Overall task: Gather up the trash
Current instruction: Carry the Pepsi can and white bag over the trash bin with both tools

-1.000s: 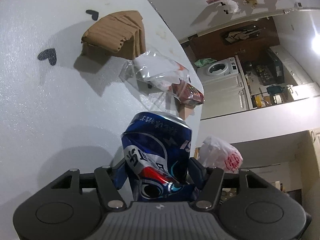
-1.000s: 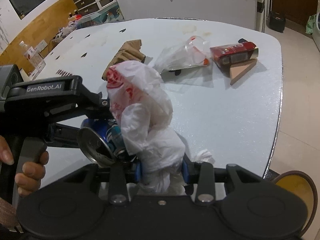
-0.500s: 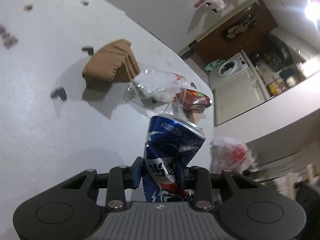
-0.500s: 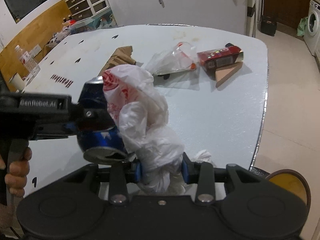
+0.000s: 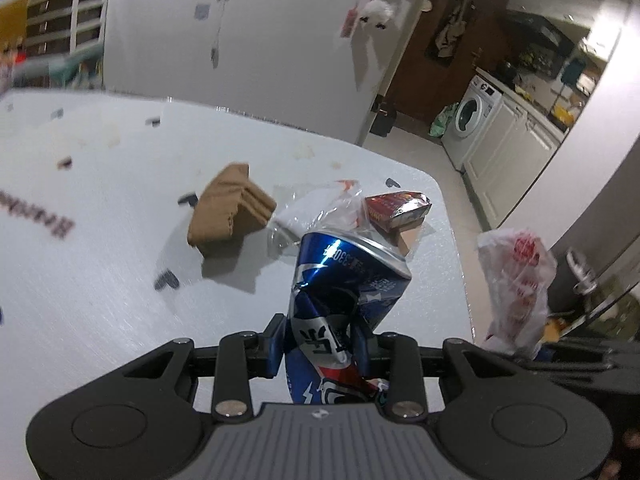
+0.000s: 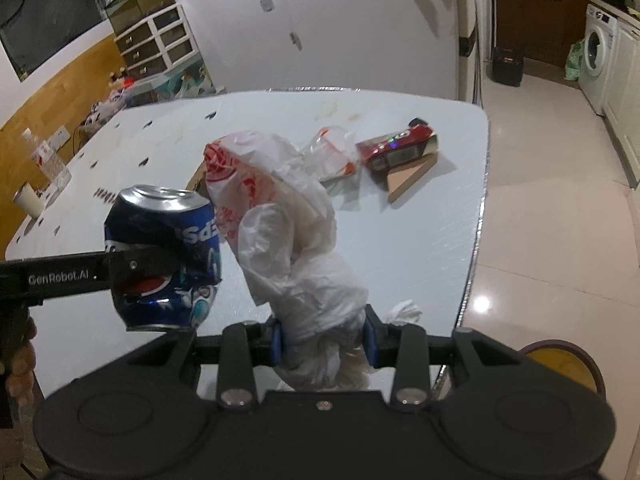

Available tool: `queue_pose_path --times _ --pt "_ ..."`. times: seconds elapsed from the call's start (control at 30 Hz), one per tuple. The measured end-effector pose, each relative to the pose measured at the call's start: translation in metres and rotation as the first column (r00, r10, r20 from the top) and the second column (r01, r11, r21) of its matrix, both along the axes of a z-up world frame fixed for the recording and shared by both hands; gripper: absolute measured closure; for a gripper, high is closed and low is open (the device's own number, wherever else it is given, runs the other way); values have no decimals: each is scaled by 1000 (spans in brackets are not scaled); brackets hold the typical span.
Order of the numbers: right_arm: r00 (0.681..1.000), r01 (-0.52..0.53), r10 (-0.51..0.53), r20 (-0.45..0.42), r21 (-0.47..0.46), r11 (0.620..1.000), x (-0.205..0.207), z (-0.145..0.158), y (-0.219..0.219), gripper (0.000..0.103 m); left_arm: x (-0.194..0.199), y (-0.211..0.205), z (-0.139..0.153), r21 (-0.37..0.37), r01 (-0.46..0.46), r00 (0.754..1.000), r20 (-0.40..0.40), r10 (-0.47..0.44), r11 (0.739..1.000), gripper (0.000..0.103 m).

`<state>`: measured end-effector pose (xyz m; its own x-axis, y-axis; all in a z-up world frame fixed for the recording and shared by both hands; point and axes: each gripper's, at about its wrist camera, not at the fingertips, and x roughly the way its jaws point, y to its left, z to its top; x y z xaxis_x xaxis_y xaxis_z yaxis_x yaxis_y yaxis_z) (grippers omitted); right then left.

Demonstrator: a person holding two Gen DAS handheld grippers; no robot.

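Left gripper point(image 5: 320, 340) (handle reads "GenRobot.AI") has its jaws clamped tight on a crushed blue Pepsi can point(image 6: 162, 256), held clear above the white table point(image 6: 400, 248). Right gripper point(image 6: 324, 340), angled down, pinches a white plastic bag point(image 6: 288, 240) with blurry, unreadable red print. Bare fingers point(image 6: 20, 364) at the frame edge, mostly cut off.

Right gripper point(image 6: 322, 344) clamped on white plastic bag point(image 6: 288, 240), left gripper point(image 6: 160, 258) gripped dented blue can point(image 6: 164, 256) (above the table point(image 6: 420, 248)), red box point(image 6: 396, 148) beyond.
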<state>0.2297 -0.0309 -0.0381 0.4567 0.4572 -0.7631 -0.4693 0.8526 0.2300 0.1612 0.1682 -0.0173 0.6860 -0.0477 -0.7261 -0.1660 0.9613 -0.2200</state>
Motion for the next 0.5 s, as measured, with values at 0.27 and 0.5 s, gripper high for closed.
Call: queue_pose_path --times 0.27,0.5 --pt "998 44 -46 42 36 998 -14 20 -24 65 -13 -25 15 89 0 1000 4 0 996 68" --pt "994 77 -81 66 63 995 -21 30 -56 65 -18 -56 23 107 20 1000 22 -22 994 68"
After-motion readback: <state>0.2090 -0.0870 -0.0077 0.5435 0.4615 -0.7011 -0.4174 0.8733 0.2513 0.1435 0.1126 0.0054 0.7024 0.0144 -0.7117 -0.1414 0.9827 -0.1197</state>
